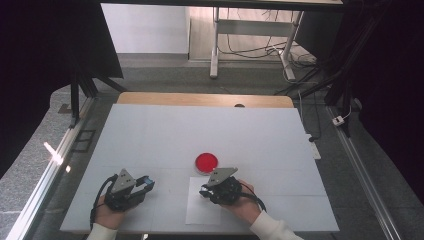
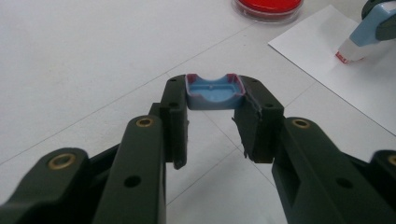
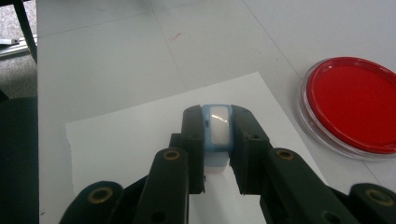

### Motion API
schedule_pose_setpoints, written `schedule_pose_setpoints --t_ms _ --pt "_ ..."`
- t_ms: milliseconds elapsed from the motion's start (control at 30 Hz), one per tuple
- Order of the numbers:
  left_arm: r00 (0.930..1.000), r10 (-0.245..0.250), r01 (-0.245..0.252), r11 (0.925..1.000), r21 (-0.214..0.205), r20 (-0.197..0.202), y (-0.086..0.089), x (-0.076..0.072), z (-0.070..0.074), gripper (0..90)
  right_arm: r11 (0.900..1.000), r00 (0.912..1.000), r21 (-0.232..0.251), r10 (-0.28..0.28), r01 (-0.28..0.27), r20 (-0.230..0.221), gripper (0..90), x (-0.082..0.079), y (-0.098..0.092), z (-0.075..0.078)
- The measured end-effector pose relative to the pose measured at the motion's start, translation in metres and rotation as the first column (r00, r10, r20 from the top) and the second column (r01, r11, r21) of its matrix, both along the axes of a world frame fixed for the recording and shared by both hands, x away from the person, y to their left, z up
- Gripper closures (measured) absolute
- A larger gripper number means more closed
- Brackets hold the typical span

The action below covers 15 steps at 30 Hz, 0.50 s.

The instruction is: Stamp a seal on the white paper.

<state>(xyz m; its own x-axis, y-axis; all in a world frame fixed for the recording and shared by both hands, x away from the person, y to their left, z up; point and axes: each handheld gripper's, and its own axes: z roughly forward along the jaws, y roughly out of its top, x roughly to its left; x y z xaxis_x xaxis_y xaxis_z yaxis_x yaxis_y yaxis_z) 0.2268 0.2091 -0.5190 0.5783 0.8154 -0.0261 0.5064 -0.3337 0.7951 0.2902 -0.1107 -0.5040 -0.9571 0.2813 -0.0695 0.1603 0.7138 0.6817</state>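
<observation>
Two hand-held grippers: left (image 2: 212,119) clamps cap (image 2: 214,92), right (image 3: 217,154) stamp (image 3: 218,130).

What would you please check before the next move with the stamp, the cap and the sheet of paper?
1. Left gripper grips the blue cap: ok, the cap sits clamped between the jaw tips with its hollow side facing the camera.
2. Right gripper grips the blue stamp: ok, the jaws press on both its sides.
3. Stamp is over the paper: ok, its lower end meets the sheet in the left gripper view.
4. Paper lies flat: ok.
5. Red dish is out of the way: ok, it stands beyond the sheet, apart from it.
6. A mark is printed under the stamp: cannot tell, the stamp covers that spot.
</observation>
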Motion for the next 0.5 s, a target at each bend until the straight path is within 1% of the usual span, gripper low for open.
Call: schedule_pose_setpoints --t_ms 67,100,133,167,267,333,467,500 --pt "1.0 0.0 0.0 1.0 0.0 -0.001 0.0001 -0.0001 0.0001 64.6 1.0 1.0 0.0 -0.005 0.005 -0.002 77.0 -0.0006 0.0 -0.0001" --pt "1.0 0.002 -0.002 1.0 0.0 0.001 -0.0001 -0.0001 0.0 64.6 0.9999 1.0 0.013 -0.003 0.003 -0.002 77.0 -0.0009 0.0002 -0.001" --pt "1.0 0.001 -0.001 1.0 -0.002 -0.001 -0.0001 -0.0002 0.0002 64.6 0.9999 1.0 0.013 0.001 -0.001 0.004 77.0 -0.001 0.0004 -0.0011" --pt "1.0 0.0 0.0 1.0 -0.002 0.0 0.0 -0.0004 0.0003 64.6 0.9999 1.0 0.013 -0.002 0.002 -0.002 77.0 -0.0012 0.0004 -0.0011" --pt "1.0 0.0 0.0 1.0 -0.002 0.001 0.0003 -0.0007 0.0003 64.6 1.0 1.0 0.007 0.0 0.0 -0.003 76.9 -0.0005 0.0011 -0.0002" --pt "1.0 0.0 0.0 1.0 -0.001 -0.001 0.0008 -0.0002 0.0 64.6 1.0 1.0 -0.009 0.002 -0.002 -0.005 76.8 -0.0003 0.0019 0.0012" --pt "1.0 0.0 0.0 1.0 -0.001 0.0 0.0015 0.0001 0.0 64.6 1.0 1.0 0.001 -0.003 0.003 -0.009 76.7 0.0001 0.0014 0.0008" --pt "1.0 0.001 -0.001 1.0 -0.001 0.0 0.0016 0.0002 -0.0001 64.6 1.0 0.9999 -0.006 -0.007 0.007 -0.009 76.7 0.0 0.001 0.0013"
